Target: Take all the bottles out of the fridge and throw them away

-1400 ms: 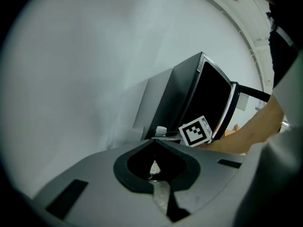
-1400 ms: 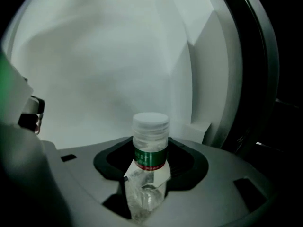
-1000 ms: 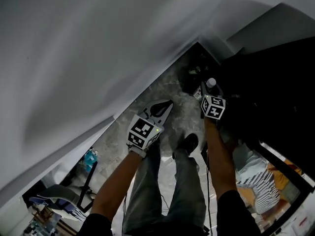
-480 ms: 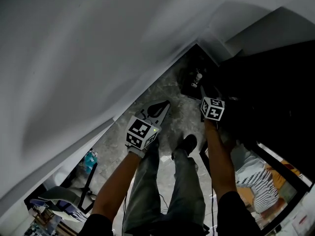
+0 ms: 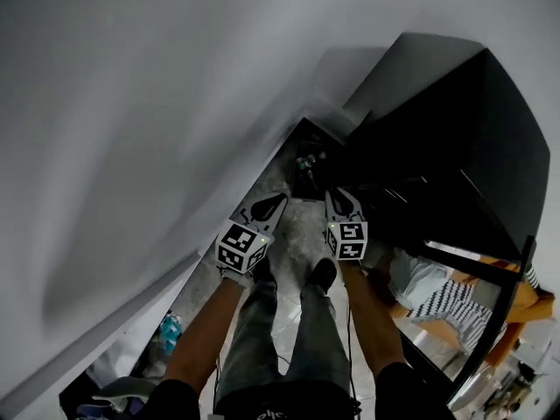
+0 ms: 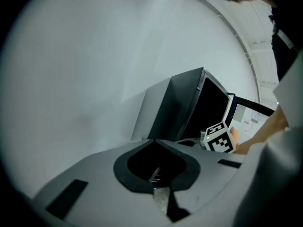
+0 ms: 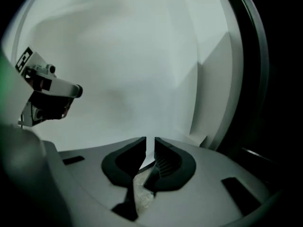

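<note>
Legs and one dark shoe (image 5: 322, 274) fill the bottom of my head view, standing on mottled grey floor (image 5: 293, 234). Just ahead of them I have both tools held out side by side. The left gripper (image 6: 154, 142) has its pads pressed together at the tips with nothing in them. The right gripper (image 7: 150, 143) is closing, down to a thin slit, and only pale wall shows through that gap, so it carries nothing either. Beyond the jaws, in the corner where the white wall (image 5: 131, 103) meets the dark cabinet, sits a low dark bin (image 5: 306, 160). Something small and pale glints inside it, too small for me to call a bottle. To the right stands the black fridge (image 5: 437, 147) with its door (image 5: 506, 313) swung open. The shelves inside are so dark that I can't pick out any bottles from here. With both tools empty and pointed toward the bin, I judge this to be the gap between one disposal and the next fetch. Next I'd need to turn right toward the fridge, spread one pair of jaws, and search the dim shelves for a bottle neck to pinch.
</note>
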The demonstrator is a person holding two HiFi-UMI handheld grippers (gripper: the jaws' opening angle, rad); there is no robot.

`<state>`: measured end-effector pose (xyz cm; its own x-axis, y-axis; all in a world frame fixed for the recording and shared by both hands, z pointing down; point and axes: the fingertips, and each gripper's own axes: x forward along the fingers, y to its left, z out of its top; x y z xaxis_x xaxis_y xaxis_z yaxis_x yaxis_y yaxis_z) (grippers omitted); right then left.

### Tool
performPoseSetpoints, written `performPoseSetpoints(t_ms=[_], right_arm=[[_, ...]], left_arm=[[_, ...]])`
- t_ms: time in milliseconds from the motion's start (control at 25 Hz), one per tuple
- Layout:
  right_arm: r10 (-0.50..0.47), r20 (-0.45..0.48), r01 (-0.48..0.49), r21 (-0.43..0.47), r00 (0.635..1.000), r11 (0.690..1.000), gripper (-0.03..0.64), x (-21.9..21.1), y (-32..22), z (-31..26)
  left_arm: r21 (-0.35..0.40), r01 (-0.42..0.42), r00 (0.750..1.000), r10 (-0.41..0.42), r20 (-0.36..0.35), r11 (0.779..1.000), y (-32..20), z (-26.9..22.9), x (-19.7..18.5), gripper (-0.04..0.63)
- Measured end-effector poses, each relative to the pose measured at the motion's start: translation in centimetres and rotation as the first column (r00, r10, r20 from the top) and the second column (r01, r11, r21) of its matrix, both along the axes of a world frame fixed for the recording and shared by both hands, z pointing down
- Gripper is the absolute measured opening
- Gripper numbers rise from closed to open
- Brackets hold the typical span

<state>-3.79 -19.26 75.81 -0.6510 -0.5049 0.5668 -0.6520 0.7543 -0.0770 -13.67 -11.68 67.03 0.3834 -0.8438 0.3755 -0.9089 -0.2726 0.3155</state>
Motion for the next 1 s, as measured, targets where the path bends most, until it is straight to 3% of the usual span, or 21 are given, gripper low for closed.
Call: performPoseSetpoints(t_ms=[120,400,800,1000], right_arm=[[0.038,0.045,-0.039,0.037,0.998,0.999,0.010,0.6,0.7,-6.0],[0.126,0.135,-0.139,0.096,0.983,0.986,0.009,3.7,3.0,-18.5],[0.276,0.213,-0.311,0.152,0.937,0.938,0.008,12.5,8.1,-30.3],[0.315,0.230,-0.361,0.195,0.921,0.912,0.008,17.6,11.1,-34.7]], left_arm=[[0.028,-0.049,0.999,0.049,0.007,0.998,-0.7,-3.8,0.7,0.006],[0.098,-0.170,0.985,0.170,0.006,0.981,-0.8,-12.7,4.8,0.006],[0.199,-0.363,0.931,0.365,0.028,0.910,1.1,-22.3,13.9,0.006],[0.231,-0.417,0.907,0.418,0.049,0.879,3.5,-25.8,18.1,0.006]])
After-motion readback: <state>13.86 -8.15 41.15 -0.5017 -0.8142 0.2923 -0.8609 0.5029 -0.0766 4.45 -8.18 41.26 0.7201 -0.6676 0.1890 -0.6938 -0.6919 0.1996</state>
